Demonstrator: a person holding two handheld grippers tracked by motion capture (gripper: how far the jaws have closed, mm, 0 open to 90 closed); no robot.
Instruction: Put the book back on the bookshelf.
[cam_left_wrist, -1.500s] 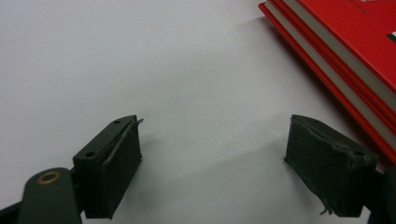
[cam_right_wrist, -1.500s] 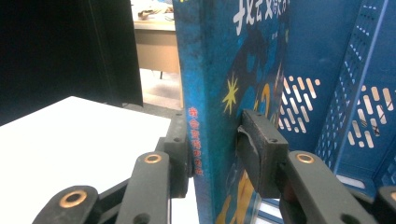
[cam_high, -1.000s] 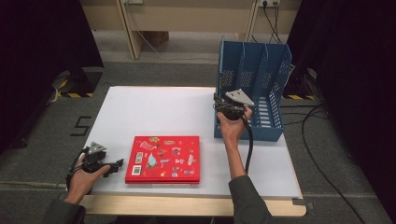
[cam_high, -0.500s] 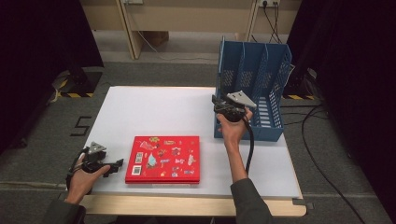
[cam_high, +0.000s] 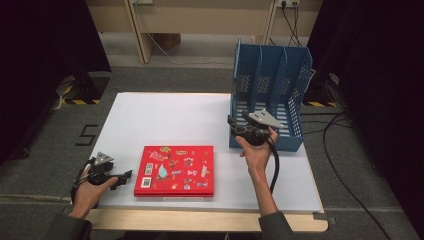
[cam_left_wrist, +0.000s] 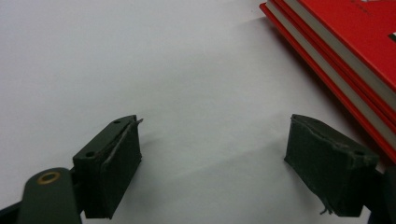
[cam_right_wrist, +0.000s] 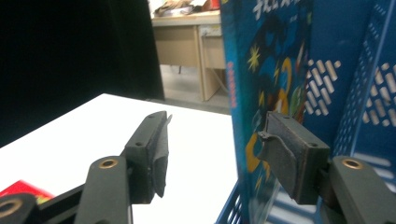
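High view: white table (cam_high: 170, 115) on grey carpet (cam_high: 45, 150); both grippers' fingers released, holding nothing.

The white table (cam_high: 170, 117) is lying bare across its far half, leaving wide passage between the red book (cam_high: 175, 170) and the blue file rack (cam_high: 270, 95). The rack's 3 slots are standing walled at the right edge, a blue book (cam_right_wrist: 266, 70) upright in the leftmost 1, blocking it.
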